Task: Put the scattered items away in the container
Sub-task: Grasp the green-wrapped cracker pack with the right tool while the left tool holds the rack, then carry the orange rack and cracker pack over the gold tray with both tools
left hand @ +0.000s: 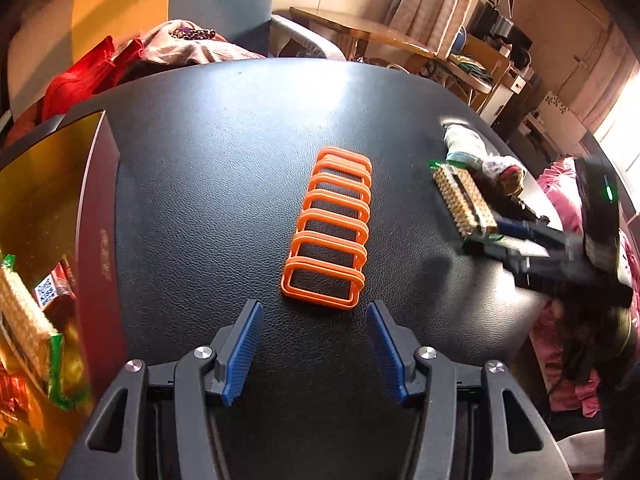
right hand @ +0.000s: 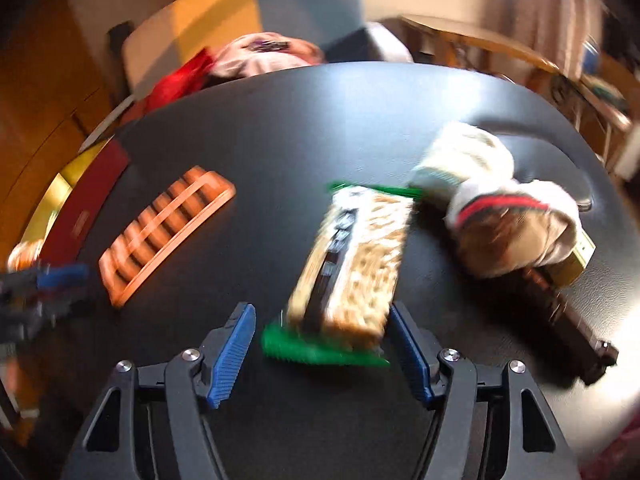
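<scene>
An orange plastic rack lies on the black table just ahead of my open, empty left gripper. A green-edged wafer pack lies on the table with its near end between the fingers of my open right gripper; the view is blurred. The same pack shows in the left wrist view at the right gripper's tips. The red-walled, gold-lined container stands at the left and holds snack packs. The rack and container also show in the right wrist view.
A small white and brown plush toy lies right of the wafer pack, partly over a dark bar. Clothes are piled behind the table's far left edge. Pink fabric lies past the right edge.
</scene>
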`<state>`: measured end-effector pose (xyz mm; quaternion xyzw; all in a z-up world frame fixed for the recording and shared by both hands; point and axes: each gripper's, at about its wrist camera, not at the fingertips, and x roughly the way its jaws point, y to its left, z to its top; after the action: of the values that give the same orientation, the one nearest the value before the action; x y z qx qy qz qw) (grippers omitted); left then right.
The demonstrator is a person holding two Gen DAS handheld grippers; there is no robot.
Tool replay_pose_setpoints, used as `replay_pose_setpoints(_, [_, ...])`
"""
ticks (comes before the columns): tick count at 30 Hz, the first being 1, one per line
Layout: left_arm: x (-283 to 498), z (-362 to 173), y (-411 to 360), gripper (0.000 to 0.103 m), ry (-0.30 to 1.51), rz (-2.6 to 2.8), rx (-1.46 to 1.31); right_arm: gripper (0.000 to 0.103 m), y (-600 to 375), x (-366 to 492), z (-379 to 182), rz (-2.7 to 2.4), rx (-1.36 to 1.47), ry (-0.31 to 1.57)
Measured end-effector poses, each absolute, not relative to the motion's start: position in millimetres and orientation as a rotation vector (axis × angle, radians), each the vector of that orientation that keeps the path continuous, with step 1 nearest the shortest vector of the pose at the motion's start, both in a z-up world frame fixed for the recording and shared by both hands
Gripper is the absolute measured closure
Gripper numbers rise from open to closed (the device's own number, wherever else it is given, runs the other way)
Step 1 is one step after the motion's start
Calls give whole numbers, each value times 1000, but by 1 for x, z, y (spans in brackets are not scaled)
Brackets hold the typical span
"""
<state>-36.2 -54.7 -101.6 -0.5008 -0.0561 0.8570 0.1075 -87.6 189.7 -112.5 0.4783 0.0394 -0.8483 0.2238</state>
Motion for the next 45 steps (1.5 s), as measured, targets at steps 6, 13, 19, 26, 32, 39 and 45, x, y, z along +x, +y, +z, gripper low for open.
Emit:
replay_pose_setpoints(6, [-59,-97,-42,46,-57,2503,-1481,27,210,-61,-104,-2408,1311,-90])
replay_pose_setpoints(13, [-90,-97,-24,46,88,2458,-1514,27,210,-60,-90,-2533,1279,-203])
replay_pose_setpoints(19, [-116,-118,-14,46,129,2424,-1586,27,208,-82,-94,-2544,1330,-293])
replay_pose_setpoints(26, [-119,-124,-16,47,120,2428,-1564,28,201,-106,-106,-2552,1391,-366])
replay_pose_setpoints(32, [-109,-124,-25,48,23,2462,-1555,40,181,-122,-109,-2605,1418,-231])
replay_pose_setpoints(39, [-92,-123,-33,50,-42,2487,-1535,53,171,-119,-110,-2626,1412,-59])
replay_pose_setpoints(45, [-70,-120,-40,51,-99,2506,-1508,53,176,-98,-110,-2597,1404,-95])
